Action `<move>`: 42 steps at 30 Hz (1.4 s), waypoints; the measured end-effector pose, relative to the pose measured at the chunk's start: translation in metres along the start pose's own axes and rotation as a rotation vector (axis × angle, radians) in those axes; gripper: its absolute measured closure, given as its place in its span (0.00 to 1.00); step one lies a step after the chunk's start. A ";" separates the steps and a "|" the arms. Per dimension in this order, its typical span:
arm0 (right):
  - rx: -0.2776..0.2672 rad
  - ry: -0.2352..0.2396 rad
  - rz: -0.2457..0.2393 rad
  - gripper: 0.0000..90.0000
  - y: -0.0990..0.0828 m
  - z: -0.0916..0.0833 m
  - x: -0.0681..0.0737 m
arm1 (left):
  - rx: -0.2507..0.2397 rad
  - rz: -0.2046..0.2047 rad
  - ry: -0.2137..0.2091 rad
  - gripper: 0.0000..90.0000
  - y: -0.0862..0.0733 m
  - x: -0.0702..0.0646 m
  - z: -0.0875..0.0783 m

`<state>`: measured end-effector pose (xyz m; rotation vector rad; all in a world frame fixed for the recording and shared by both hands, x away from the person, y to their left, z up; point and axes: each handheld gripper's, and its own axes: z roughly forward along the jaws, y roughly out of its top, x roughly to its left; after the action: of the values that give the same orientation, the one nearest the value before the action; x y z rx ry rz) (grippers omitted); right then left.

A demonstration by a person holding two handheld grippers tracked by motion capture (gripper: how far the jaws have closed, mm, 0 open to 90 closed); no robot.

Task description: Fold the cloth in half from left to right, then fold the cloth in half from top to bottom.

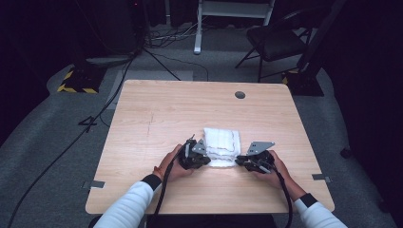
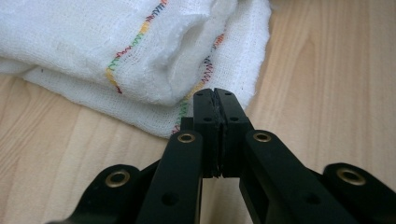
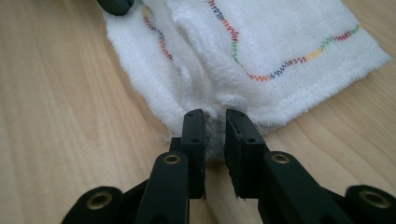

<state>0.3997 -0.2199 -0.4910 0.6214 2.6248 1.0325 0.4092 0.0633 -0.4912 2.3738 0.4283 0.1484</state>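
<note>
Pale wood worktop (image 1: pixel 157 114) with one folded white cloth (image 1: pixel 221 145) lying on it.

The worktop is light, straight-grained wood with a small round dark hole (image 1: pixel 240 95) near its far edge, well beyond my jaws. The cloth, a loose-woven white piece with zigzag stitching in many colours, lies flat between my two pairs of jaws, its folded layers stacked. Ahead of my left jaws its edge rests on the wood, just past their tips. At my right jaws a bunched fold of its near edge sits between them. Bare wood lies to either side of me.
</note>
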 end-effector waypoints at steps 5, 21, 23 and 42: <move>-0.006 -0.011 0.013 0.87 0.006 0.008 -0.011 | -0.020 -0.045 0.010 0.98 0.000 0.016 0.002; 0.033 -0.068 -0.009 0.82 0.020 0.014 -0.017 | -0.007 -0.046 0.093 0.84 0.005 0.016 -0.005; 0.038 -0.067 -0.013 0.82 0.019 0.013 -0.017 | -0.035 -0.048 0.087 0.84 0.007 0.016 -0.012; -0.013 -0.068 -0.017 0.63 0.034 -0.017 -0.009 | 0.004 0.021 0.110 0.77 0.016 0.002 -0.040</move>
<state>0.4116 -0.2117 -0.4547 0.6191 2.5585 1.0043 0.4067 0.0788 -0.4508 2.3817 0.4563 0.2886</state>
